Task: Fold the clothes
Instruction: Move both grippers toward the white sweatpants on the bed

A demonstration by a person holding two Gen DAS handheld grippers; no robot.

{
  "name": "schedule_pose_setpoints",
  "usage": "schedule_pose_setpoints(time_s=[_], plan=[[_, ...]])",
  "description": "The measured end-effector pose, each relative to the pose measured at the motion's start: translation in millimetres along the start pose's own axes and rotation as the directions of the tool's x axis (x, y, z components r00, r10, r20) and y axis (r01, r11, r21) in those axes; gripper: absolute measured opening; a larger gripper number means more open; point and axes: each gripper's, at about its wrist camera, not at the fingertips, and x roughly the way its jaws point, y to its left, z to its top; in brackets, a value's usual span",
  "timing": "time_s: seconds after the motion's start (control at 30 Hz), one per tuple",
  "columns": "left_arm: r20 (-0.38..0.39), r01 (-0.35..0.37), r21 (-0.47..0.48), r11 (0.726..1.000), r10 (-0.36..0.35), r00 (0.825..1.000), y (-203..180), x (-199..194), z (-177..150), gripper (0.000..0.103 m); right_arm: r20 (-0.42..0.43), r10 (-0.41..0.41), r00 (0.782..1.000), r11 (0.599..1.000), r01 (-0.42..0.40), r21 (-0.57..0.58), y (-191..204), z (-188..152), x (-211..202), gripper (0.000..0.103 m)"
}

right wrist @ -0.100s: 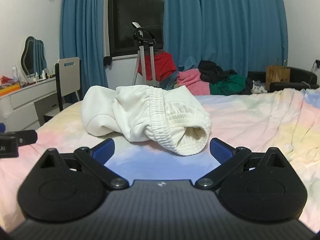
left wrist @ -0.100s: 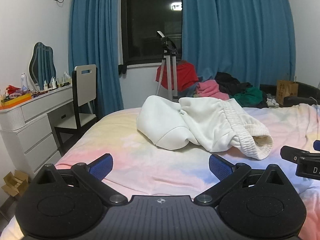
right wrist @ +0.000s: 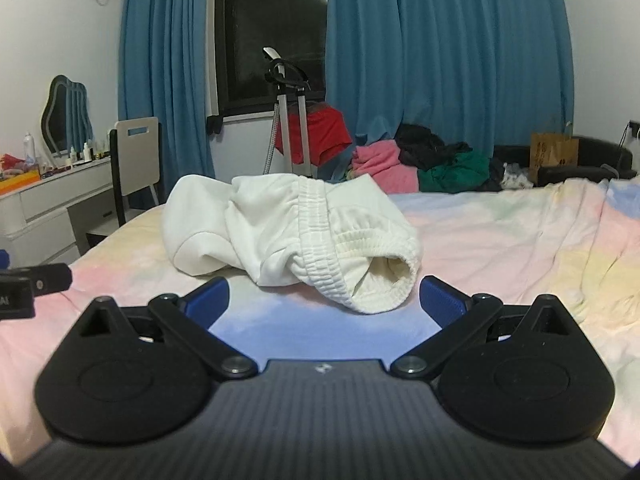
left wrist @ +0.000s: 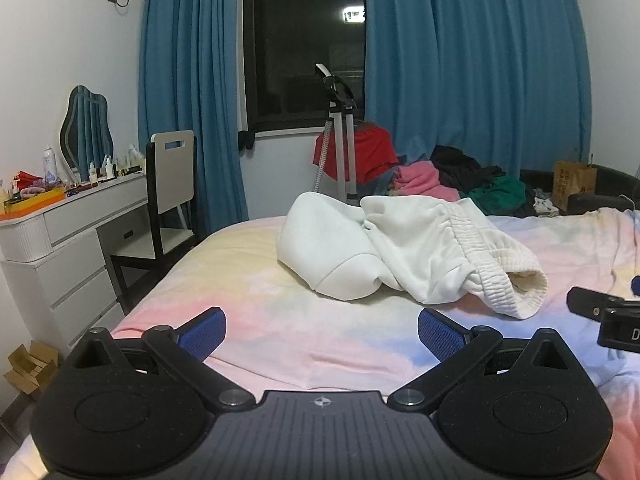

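Note:
A crumpled white garment (left wrist: 404, 256) with a ribbed elastic waistband lies bunched on the pastel bed sheet (left wrist: 280, 320); it also shows in the right wrist view (right wrist: 296, 236). My left gripper (left wrist: 322, 330) is open and empty, a short way in front of the garment's left part. My right gripper (right wrist: 324, 300) is open and empty, its blue pads (right wrist: 440, 298) on either side of the waistband opening (right wrist: 384, 280), just short of it. The right gripper's tip shows at the right edge of the left wrist view (left wrist: 600, 312).
A white dresser (left wrist: 72, 240) with bottles and a mirror, and a chair (left wrist: 168, 200), stand left of the bed. A pile of red, pink, black and green clothes (left wrist: 440, 176) and a garment steamer stand (left wrist: 340, 136) lie beyond the bed under blue curtains.

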Motion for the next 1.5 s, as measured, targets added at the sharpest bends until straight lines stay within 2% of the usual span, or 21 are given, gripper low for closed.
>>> schedule_pose_setpoints(time_s=[0.27,0.8,0.93,1.03,1.07,1.17,1.23,1.27,1.3,1.5], plan=[[0.06,-0.013,-0.017,1.0,0.014,0.998,3,-19,-2,0.103,0.07,-0.021,0.997,0.999,0.024,-0.041,7,1,-14,0.103],[0.106,-0.008,0.002,1.0,0.008,0.994,6,-41,-5,0.103,0.072,0.015,0.997,1.0,-0.017,0.019,4,7,-27,0.103],[0.105,-0.006,0.012,1.0,0.005,0.994,4,-41,-6,0.103,0.082,-0.001,0.997,0.999,-0.003,0.042,-1,8,-31,0.1],[0.098,-0.001,0.019,1.0,-0.001,0.995,2,-40,-8,0.103,0.082,-0.006,0.997,0.999,0.003,0.035,-1,9,-30,0.088],[0.095,0.003,0.019,1.0,-0.005,0.995,1,-39,-9,0.103,0.081,-0.009,0.997,0.999,0.006,0.033,-1,9,-30,0.077],[0.093,0.007,0.021,1.0,-0.009,0.996,0,-38,-10,0.103,0.065,-0.012,0.998,0.999,0.01,0.038,-2,8,-28,0.063],[0.099,0.008,0.031,0.999,-0.011,0.995,-2,-37,-11,0.103,0.061,-0.022,0.998,0.999,0.02,0.032,-2,8,-27,0.042],[0.101,0.008,0.036,0.999,-0.012,0.995,-2,-37,-11,0.102,0.06,-0.029,0.998,0.999,0.027,0.028,-2,7,-27,0.028],[0.101,0.012,0.037,0.999,-0.016,0.995,-2,-36,-11,0.102,0.06,-0.031,0.998,0.999,0.029,0.028,-3,7,-27,0.023],[0.072,0.05,0.023,0.998,-0.051,0.996,-2,-25,-18,0.1,0.058,-0.01,0.998,0.997,0.006,0.07,-7,6,-26,0.02]])
